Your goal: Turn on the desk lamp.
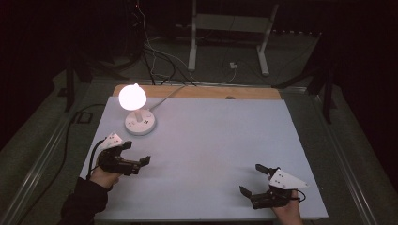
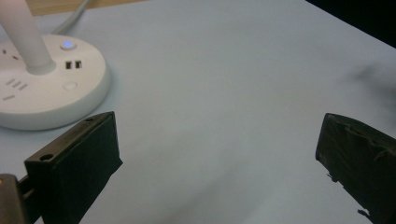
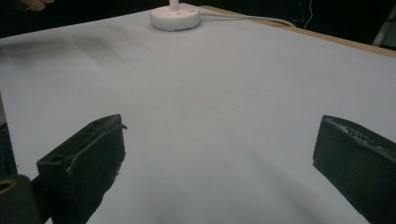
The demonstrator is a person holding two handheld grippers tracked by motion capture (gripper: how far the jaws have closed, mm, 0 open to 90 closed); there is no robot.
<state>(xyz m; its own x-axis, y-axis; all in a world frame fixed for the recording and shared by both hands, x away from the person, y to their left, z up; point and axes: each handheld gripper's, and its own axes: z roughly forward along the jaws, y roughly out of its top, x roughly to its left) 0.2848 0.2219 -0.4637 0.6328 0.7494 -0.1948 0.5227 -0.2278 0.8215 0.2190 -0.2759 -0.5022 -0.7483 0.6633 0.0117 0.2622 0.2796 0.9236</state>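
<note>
Both pairs of fingers stand wide apart with nothing between them: the left gripper (image 1: 136,153) hovers over the near-left part of the white table (image 1: 216,140), and the right gripper (image 1: 254,180) sits low at the near-right edge, well apart from it. The thing nearest the work is the desk lamp (image 1: 136,112) at the far-left of the table, its globe glowing and its round base (image 2: 46,88) standing just beyond the left gripper. In the left gripper view a small blue-lit button (image 2: 67,45) shows on top of that base, beside the white stem (image 2: 28,42), with two small ports and a second round button (image 2: 70,86) nearby.

My reading is that the step in hand concerns the lamp's switch, with the left gripper as the one placed to act; whether it is approaching or leaving I cannot tell. The next move would call for bringing one jaw tip down on the lit button with a light, straight press, keeping clear of the stem and not shoving the base along the table.
</note>
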